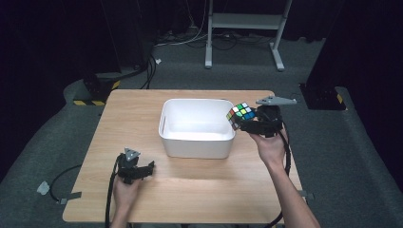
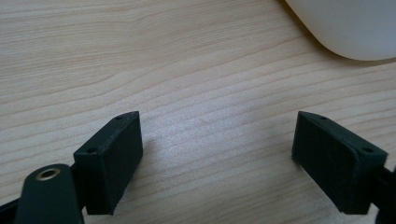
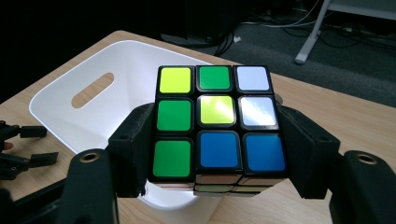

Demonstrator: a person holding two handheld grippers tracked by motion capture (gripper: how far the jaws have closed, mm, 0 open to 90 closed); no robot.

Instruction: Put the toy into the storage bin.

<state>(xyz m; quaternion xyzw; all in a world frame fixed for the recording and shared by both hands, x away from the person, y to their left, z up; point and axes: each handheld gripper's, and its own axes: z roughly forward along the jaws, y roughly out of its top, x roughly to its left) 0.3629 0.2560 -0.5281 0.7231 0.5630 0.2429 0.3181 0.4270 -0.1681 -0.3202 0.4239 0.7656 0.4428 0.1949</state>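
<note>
A scrambled puzzle cube [image 1: 241, 114] [image 3: 218, 123] hangs in the air just past the right rim of the white bin [image 1: 197, 140] [image 3: 56, 88]. My right gripper [image 1: 247, 124] [image 3: 217, 149] is shut on it, one black jaw pressed on each side face. In the right gripper view the cube's top shows green, yellow, white and blue tiles. Low over the bare wood at the front left, my left gripper [image 1: 148, 167] [image 2: 217, 158] stands open with nothing between its jaws. A rounded corner of the bin [image 2: 355, 28] lies ahead of it.
The bin stands near the middle of the wooden table [image 1: 142, 114] and looks empty inside. Beyond the table lie grey floor, cables and a white metal stand [image 1: 244, 28]. In the right gripper view the left gripper [image 3: 23, 149] shows far off at the left.
</note>
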